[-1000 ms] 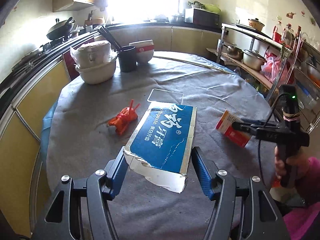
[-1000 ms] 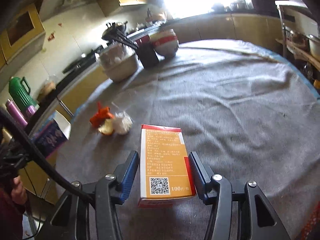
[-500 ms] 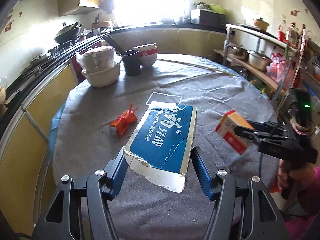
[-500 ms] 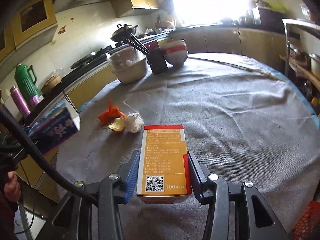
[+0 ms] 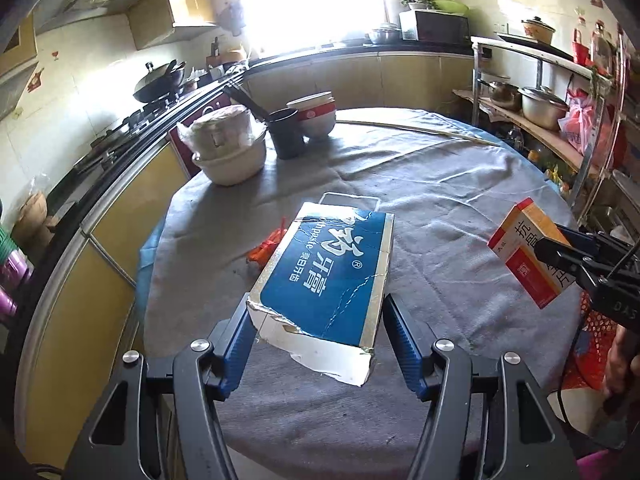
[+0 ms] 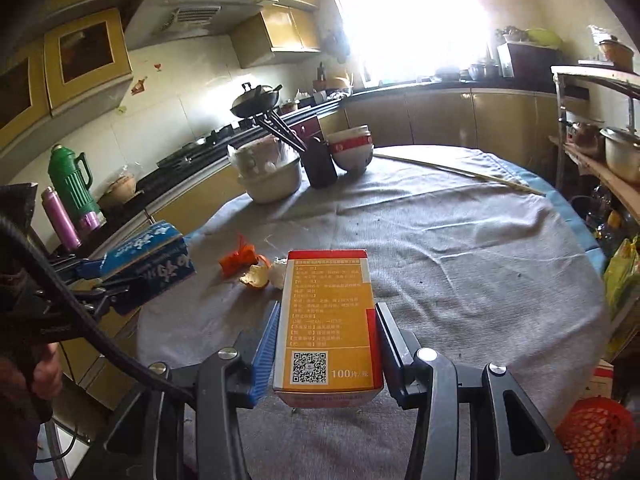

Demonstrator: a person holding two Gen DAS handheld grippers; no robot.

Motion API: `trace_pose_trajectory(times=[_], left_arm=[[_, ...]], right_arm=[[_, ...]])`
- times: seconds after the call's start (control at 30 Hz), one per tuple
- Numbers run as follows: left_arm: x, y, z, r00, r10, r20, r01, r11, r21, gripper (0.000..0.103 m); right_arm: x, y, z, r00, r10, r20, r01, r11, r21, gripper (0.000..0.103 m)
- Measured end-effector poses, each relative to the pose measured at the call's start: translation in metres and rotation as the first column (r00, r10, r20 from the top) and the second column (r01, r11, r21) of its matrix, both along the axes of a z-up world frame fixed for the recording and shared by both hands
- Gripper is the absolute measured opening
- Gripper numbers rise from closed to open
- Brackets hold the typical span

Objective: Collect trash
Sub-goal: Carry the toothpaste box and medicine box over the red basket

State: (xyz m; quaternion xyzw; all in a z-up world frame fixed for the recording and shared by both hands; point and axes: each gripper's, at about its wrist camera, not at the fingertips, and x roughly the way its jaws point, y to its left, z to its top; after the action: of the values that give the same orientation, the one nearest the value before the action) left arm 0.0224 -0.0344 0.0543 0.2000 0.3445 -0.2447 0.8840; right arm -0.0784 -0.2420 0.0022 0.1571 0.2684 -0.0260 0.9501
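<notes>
A: Item one, left gripper (image 5: 316, 332)?
B: I've got it clamped on the blue toothpaste box (image 5: 328, 276), held above the table (image 5: 440, 184).
A: Right gripper (image 6: 326, 344)?
B: Just closed onto the orange box (image 6: 328, 320), apparently lifted clear.

The blue toothpaste box (image 5: 326, 280) hides most of the orange scrap (image 5: 267, 246) near the bench's (image 5: 440, 208) left edge. The red basket (image 6: 596, 432) is cut off by the picture's edge.

Left hand-held gripper (image 5: 320, 344) clamping blue toothpaste box (image 5: 328, 276) above grey-clothed table (image 5: 440, 200), orange carton (image 5: 524, 256) at right
</notes>
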Motion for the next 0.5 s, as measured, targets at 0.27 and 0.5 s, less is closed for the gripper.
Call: trace_pose_trajectory(times=[0.27,0.5], left_arm=[[-0.017,-0.032,0.000,0.999,-0.047,0.001,0.047,0.998,0.035,0.065],[-0.031,-0.062,-0.003,0.996,-0.091,0.002,0.091,0.994,0.062,0.065]], right_arm=[[-0.029,-0.009,0.008,0.999,-0.017,0.028,0.017,1.000,-0.002,0.049],[-0.053,-0.027,0.003,0.998,-0.051,0.024,0.051,0.998,0.026,0.049]])
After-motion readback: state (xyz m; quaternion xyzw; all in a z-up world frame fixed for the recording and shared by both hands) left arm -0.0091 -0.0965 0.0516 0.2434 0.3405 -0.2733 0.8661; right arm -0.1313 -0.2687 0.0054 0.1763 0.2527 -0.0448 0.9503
